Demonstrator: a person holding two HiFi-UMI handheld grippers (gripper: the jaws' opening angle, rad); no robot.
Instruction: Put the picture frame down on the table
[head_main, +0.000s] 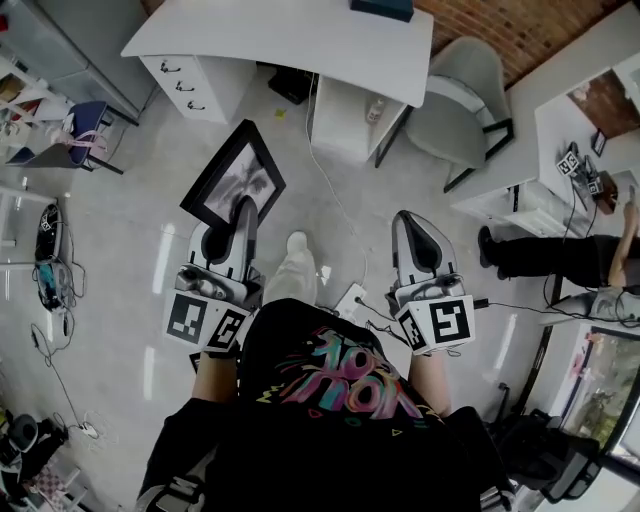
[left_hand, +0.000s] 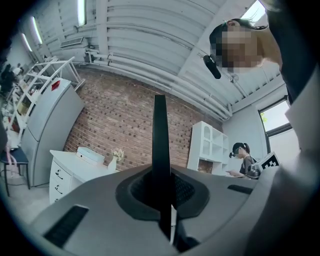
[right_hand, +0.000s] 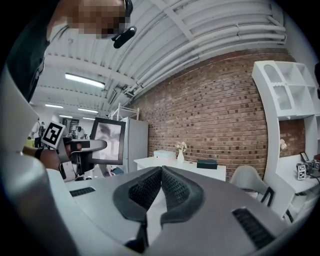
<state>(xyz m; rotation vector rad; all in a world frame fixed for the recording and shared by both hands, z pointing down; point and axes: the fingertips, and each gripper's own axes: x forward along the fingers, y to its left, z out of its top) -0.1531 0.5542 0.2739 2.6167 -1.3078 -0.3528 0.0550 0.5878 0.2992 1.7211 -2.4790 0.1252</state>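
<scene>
My left claw (head_main: 244, 208) pinches the one black picture frame (head_main: 222, 172) by its edge, aloft over the floor (head_main: 120, 270), short of the white table (head_main: 250, 40) ahead. My right claw (head_main: 420, 222) is closed on nothing; one grey chair (head_main: 462, 85) stands beyond it.

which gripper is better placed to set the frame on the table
Left: the left gripper is shut on the frame by its edge; the right gripper is shut and empty. The table lies ahead.

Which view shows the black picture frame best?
The head view: the black picture frame shows most of its face. The left gripper view sees only its thin edge; the right gripper view shows it small.
</scene>
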